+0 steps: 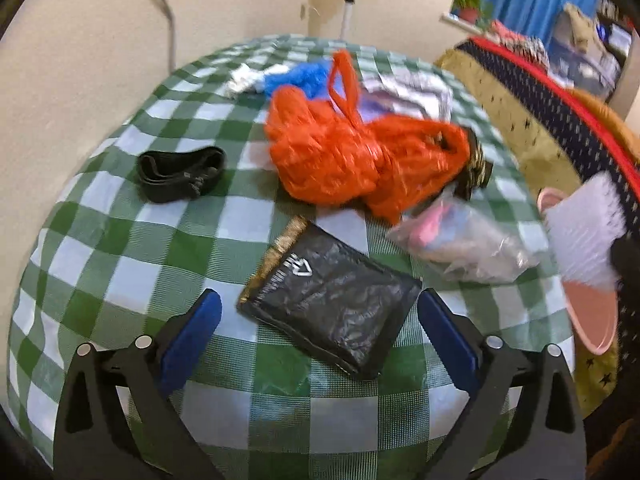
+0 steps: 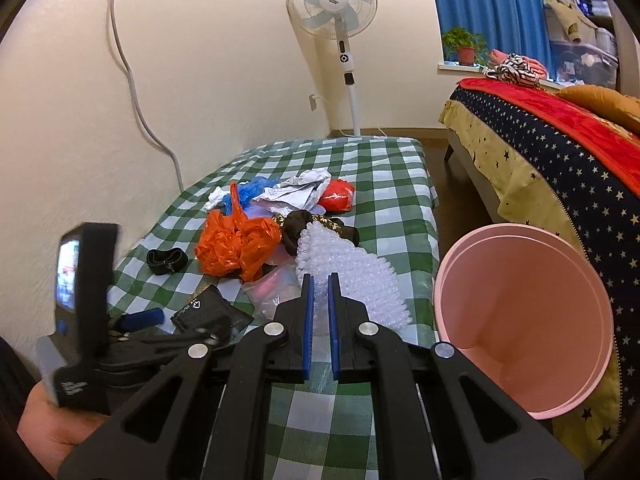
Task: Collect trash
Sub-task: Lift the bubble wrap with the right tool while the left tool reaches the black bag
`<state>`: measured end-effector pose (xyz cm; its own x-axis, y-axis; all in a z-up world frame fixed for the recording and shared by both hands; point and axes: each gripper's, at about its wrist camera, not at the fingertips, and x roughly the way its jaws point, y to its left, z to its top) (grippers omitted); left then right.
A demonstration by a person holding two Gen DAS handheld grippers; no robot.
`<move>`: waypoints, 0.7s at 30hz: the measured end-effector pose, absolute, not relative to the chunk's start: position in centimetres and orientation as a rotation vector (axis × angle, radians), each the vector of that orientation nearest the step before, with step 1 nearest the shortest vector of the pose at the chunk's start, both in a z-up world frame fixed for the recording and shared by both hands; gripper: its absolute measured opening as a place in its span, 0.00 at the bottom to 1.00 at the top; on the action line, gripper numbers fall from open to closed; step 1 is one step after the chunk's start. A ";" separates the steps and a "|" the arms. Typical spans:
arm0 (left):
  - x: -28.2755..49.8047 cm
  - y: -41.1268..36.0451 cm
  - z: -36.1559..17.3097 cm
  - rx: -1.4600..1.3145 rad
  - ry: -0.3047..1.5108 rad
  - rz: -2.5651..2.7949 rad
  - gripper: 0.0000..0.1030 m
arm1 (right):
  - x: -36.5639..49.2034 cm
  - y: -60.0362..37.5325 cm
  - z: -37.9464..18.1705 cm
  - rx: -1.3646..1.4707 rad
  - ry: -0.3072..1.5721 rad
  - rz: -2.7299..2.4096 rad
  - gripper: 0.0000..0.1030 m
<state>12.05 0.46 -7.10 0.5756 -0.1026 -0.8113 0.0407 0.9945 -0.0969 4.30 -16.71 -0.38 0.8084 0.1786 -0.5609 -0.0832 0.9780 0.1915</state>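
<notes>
1. Left wrist view: jaws of the left gripper (image 1: 320,320) stand wide apart over the green-checked bench (image 1: 100,248), and a black foil pouch (image 1: 332,300) lies flat on the cloth between the blue pads without touching either.
2. Beyond the pouch sits a crumpled orange plastic bag (image 1: 352,152), with a clear plastic bag (image 1: 460,244) just to its right and a black strap (image 1: 180,174) well apart to its left.
3. Blue plastic (image 1: 296,76) and white paper scraps lie further back on the bench.
4. Right wrist view: the right gripper (image 2: 319,280) is clamped on a sheet of bubble wrap (image 2: 352,268), which fans out ahead of the closed pads above the bench.
5. A pink bin (image 2: 524,320) stands just right of the bench edge, tilted so that its open mouth faces the camera.
6. The orange bag, the black strap and a red bag (image 2: 338,196) rest on the cloth; a white pedestal fan (image 2: 332,4) stands by the far wall.
</notes>
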 end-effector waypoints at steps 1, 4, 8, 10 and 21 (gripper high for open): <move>12.3 0.2 -7.4 -0.050 0.963 -0.077 0.92 | 4.3 -16.8 -0.3 0.161 0.612 0.141 0.07; 12.5 -0.5 -7.9 0.003 0.972 -0.059 0.92 | 4.3 -16.9 -0.3 0.164 0.611 0.141 0.07; 12.4 -0.1 -7.7 -0.010 0.954 -0.038 0.81 | 4.4 -16.8 -0.2 0.163 0.610 0.144 0.07; 12.4 0.5 -7.5 -0.039 0.947 -0.039 0.79 | 4.4 -16.8 -0.1 0.163 0.607 0.146 0.07; 11.4 1.6 -6.5 -0.096 0.900 -0.036 0.57 | 3.5 -16.8 0.5 0.166 0.592 0.166 0.07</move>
